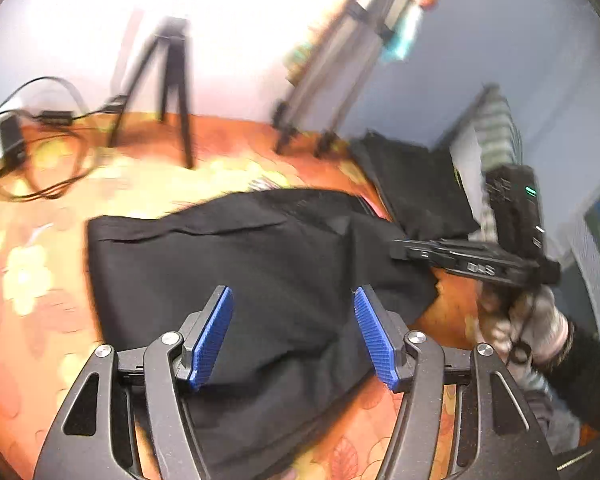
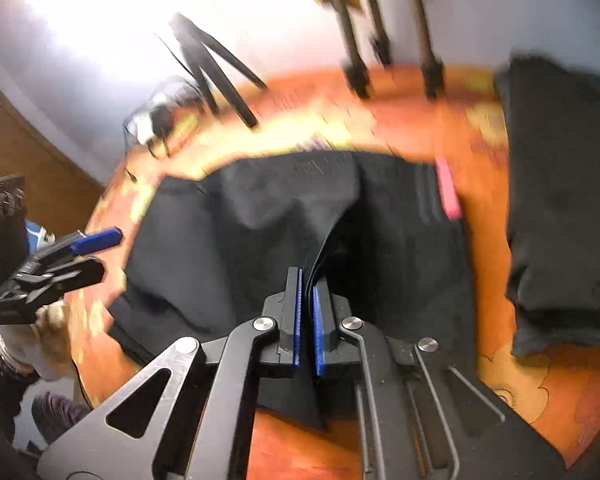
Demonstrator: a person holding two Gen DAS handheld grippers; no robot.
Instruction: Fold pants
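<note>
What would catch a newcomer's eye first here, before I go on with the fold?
The black pants sprawl mid-frame over the orange flowered cloth. The right gripper is shut on a raised fold of them, while the left gripper hangs open above. A second dark pile lies to the right.

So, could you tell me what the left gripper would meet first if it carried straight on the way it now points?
Most likely the black pants: the left gripper hangs open and empty, angled down at the cloth spread on the orange floral cover. Depth is hard to judge in this blurred fisheye view.
</note>
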